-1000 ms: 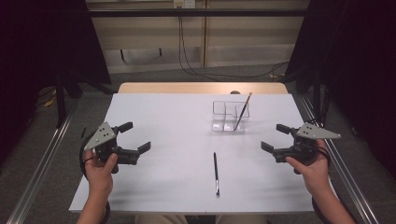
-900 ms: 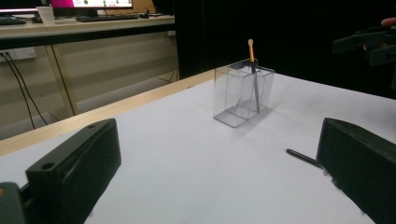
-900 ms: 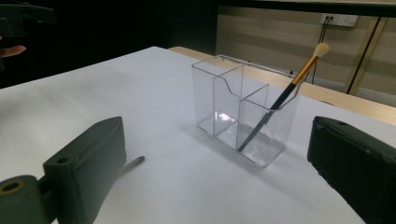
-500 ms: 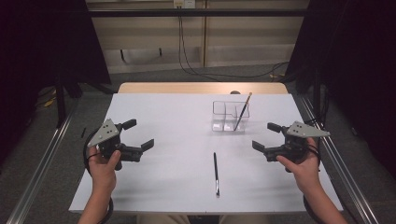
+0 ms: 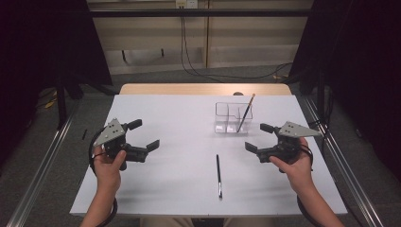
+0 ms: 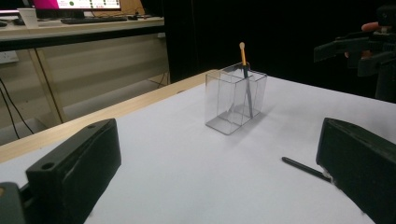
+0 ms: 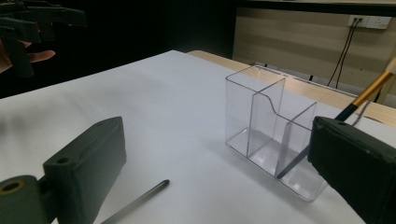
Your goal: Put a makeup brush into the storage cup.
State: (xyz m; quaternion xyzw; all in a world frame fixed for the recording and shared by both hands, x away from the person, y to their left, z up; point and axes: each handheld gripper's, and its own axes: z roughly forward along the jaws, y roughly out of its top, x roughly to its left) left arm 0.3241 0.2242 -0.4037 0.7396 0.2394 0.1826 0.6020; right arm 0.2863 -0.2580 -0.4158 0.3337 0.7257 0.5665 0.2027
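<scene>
loose brush [image 5: 218,175]: flat on the white table [image 5: 170,189], between the hands, near edge, handle pointing at the organizer
clear organizer [image 5: 232,118]: farther back, one brush [image 5: 246,112] already leaning in its right compartment
right tool [image 5: 259,137]: jaws wide, empty, hovering just right of the loose one
left tool [image 5: 143,135]: wide too, nothing in it
handling: looks thin, light, stiff, probably rolls easily
grip: I'd pinch mid-handle, square across, so it doesn't skitter away

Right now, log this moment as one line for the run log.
left tongs: open, empty | right tongs: open, empty | loose brush: flat on table between them | clear organizer: holds one brush, leaning
</scene>
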